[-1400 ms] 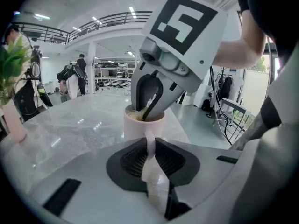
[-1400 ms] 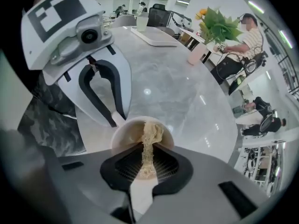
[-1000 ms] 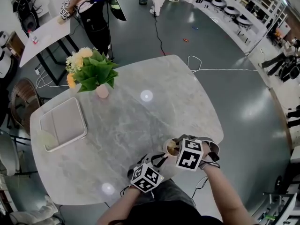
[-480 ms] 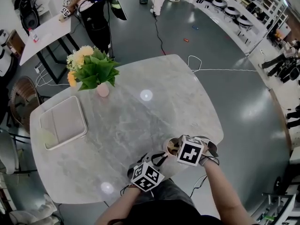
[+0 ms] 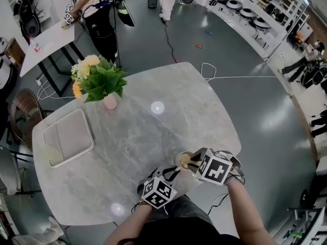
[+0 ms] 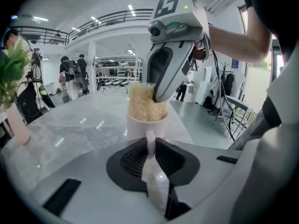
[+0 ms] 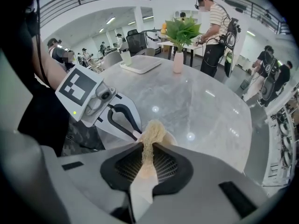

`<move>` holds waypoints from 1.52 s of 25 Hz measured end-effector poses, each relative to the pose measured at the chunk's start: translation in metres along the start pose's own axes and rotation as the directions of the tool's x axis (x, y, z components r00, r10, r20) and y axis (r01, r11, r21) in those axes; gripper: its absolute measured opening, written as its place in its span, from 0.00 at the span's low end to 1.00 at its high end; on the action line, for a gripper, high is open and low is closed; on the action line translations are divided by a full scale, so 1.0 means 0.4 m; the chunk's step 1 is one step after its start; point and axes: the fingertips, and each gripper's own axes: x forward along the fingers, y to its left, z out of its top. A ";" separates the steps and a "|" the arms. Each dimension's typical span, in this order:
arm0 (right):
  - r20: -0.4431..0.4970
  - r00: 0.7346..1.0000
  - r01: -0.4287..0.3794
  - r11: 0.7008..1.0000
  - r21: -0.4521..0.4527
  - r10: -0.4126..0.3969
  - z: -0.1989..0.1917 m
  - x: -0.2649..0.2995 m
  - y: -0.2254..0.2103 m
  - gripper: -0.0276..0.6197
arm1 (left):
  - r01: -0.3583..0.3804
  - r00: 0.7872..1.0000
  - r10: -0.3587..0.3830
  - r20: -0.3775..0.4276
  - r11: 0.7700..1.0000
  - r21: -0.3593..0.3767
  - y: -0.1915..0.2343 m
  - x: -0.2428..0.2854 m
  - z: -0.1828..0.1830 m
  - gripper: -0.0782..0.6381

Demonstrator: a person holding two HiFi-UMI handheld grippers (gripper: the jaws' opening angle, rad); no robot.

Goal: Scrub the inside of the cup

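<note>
A pale cup [image 5: 179, 158] stands near the table's front edge. My left gripper [image 5: 172, 174] is shut on its handle [image 6: 150, 140], which sits between the dark pads. A tan fibrous scrubber [image 6: 141, 104] sticks up out of the cup [image 6: 140, 126]. My right gripper [image 5: 193, 164] points steeply down from above and is shut on the scrubber [image 7: 151, 133], whose lower end reaches into the cup's mouth. In the right gripper view the left gripper [image 7: 125, 121] shows just beyond the cup. The inside of the cup is hidden by the scrubber.
A marble table [image 5: 153, 131] carries a plant in a pink vase [image 5: 109, 101] at the back left and a white tray [image 5: 68, 137] at the left. The front edge lies close under both grippers. People stand on the floor beyond the table.
My right gripper has risen a little and rolled, its marker cube shifting to the right, with the scrubber still in it. The left gripper and the cup have stayed put.
</note>
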 end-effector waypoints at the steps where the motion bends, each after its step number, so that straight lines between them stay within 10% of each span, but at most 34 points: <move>1: 0.005 1.000 0.010 1.000 -0.006 -0.010 0.002 -0.007 0.002 0.14 | 0.001 1.000 -0.001 0.000 1.000 -0.003 0.001 0.000 -0.001 0.19; 15: 0.192 0.938 0.267 0.956 0.123 -0.287 0.005 -0.129 0.011 0.14 | 0.023 0.998 -0.023 0.066 1.000 0.002 -0.011 -0.019 0.016 0.20; 28: 0.349 0.748 0.367 0.791 0.490 -0.564 -0.052 -0.140 0.131 0.14 | -0.023 0.989 0.006 0.148 0.993 0.114 -0.038 -0.109 -0.004 0.14; 38: 0.350 0.744 0.336 0.771 0.541 -0.569 -0.070 -0.110 0.233 0.14 | 0.026 0.984 -0.050 0.174 0.990 0.137 -0.089 -0.159 0.013 0.13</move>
